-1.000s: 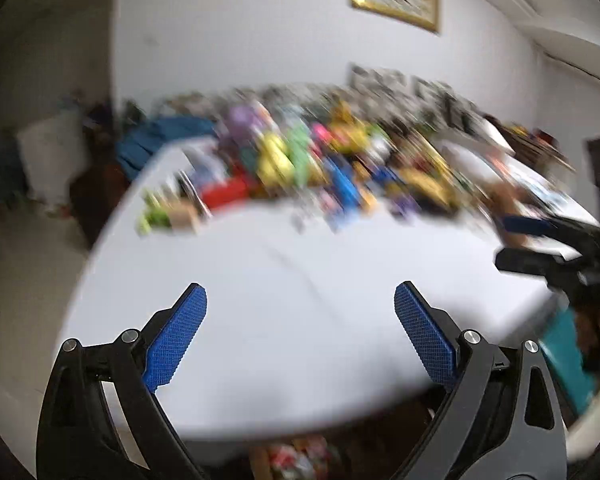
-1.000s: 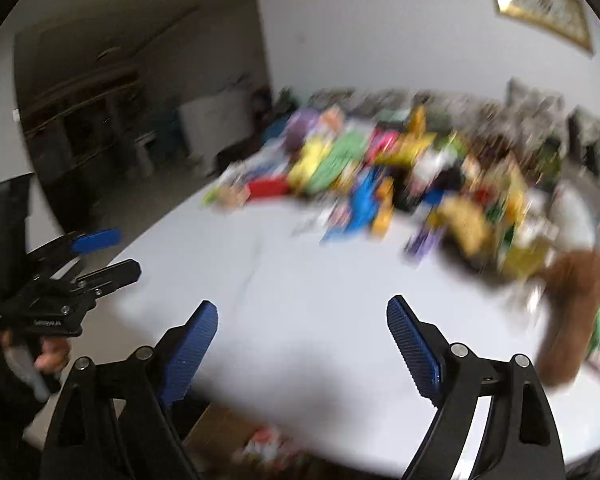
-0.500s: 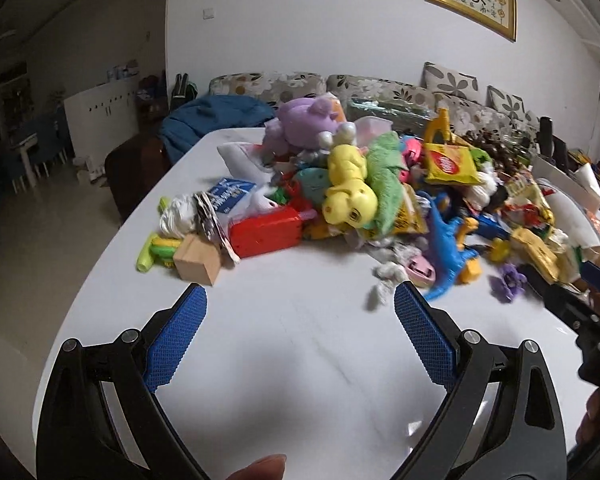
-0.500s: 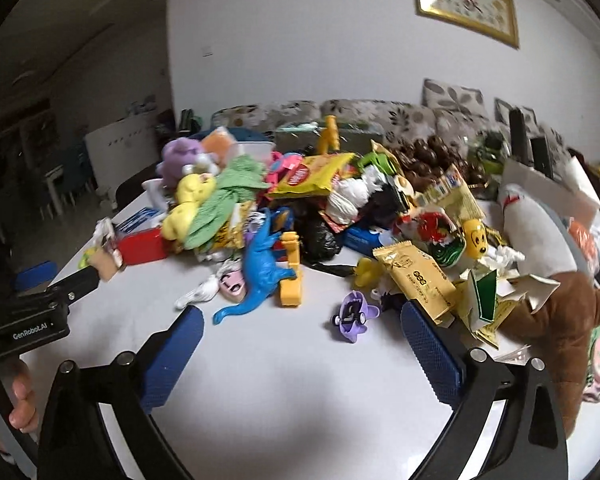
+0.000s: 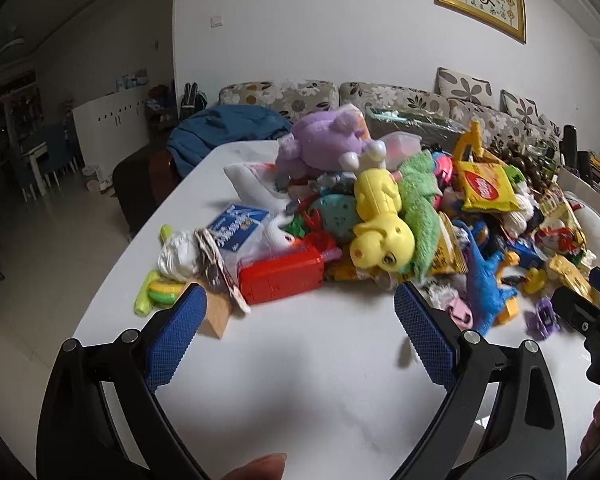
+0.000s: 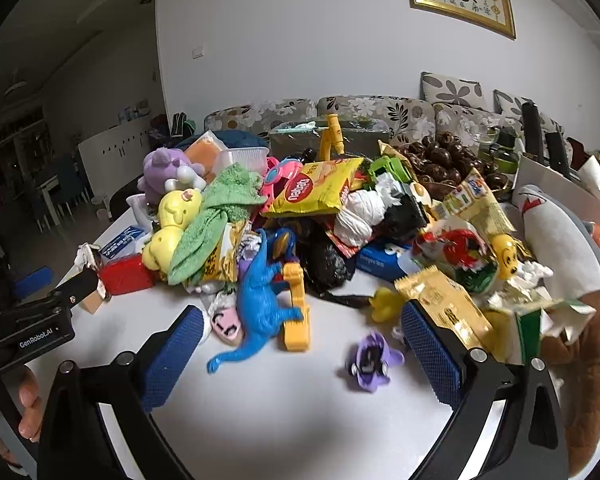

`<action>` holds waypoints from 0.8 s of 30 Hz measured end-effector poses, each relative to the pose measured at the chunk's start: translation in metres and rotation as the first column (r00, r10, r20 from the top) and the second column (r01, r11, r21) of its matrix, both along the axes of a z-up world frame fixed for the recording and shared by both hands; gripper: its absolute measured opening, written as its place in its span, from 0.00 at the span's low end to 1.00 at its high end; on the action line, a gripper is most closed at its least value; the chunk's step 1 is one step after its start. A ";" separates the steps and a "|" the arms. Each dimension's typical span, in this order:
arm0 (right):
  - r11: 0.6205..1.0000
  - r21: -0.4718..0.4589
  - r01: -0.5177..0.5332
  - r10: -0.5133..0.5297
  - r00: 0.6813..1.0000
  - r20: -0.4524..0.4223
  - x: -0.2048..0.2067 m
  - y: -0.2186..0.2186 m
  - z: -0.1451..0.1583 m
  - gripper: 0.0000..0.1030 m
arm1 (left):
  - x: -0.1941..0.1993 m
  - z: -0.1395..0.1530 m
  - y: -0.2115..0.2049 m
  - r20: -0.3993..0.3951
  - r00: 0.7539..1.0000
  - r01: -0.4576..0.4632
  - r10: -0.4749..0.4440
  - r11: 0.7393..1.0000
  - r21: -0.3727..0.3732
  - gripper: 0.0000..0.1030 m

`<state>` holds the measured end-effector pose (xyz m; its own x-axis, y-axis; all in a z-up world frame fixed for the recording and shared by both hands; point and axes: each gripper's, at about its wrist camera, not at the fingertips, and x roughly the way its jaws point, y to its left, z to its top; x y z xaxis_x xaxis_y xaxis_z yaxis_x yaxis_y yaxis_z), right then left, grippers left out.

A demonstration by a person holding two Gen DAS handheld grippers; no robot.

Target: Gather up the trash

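Two grippers are held w/ jaws wide apart, empty: left gripper (image 5: 300,336), right gripper (image 6: 298,354). Trash is heaped w/ toys at 12 o'clock on tabletop (image 6: 284,408); yellow snack bag (image 6: 316,194) is seen atop.

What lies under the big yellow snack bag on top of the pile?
The yellow snack bag rests on a crumpled white tissue wad and a black bag; anything deeper is covered.

Left gripper (image 5: 300,334): I see its jaws spread wide, nothing between, angled downward.
Right gripper (image 6: 298,354): my jaws just opened fully, nothing gripped.
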<state>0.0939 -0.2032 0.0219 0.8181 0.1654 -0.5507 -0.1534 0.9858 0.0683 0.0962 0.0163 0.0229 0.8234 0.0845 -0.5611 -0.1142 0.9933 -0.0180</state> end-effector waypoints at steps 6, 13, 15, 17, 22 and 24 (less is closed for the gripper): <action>1.000 -0.002 -0.010 0.010 1.000 0.030 0.021 0.015 -0.002 0.95 | 0.014 0.002 0.011 0.019 1.000 -0.007 0.008 0.999 -0.032 0.90; 1.000 0.006 -0.005 0.005 0.998 0.066 0.030 0.024 -0.001 0.95 | 0.012 -0.002 0.018 0.046 0.999 -0.026 0.027 0.999 -0.032 0.90; 1.000 -0.010 0.019 -0.018 0.994 0.103 0.028 0.024 0.001 0.95 | 0.012 -0.003 0.020 0.050 0.998 -0.034 0.036 0.999 -0.035 0.90; 1.000 0.002 0.029 -0.029 0.992 0.120 0.025 0.021 0.002 0.95 | 0.014 -0.005 0.020 0.041 0.999 -0.034 0.035 0.999 -0.030 0.90; 0.999 0.031 0.023 -0.027 0.989 0.143 0.021 0.019 0.006 0.95 | 0.016 -0.010 0.015 0.016 1.000 -0.012 0.012 1.000 -0.025 0.90; 0.999 0.035 0.019 -0.023 0.991 0.133 0.023 0.019 0.005 0.95 | 0.016 -0.010 0.013 0.020 1.000 -0.016 0.017 1.000 -0.009 0.90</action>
<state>0.1166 -0.1846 0.0266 0.8872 0.1640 -0.4312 -0.1426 0.9864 0.0819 0.1118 0.0292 0.0128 0.8331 0.0931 -0.5452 -0.1301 0.9911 -0.0296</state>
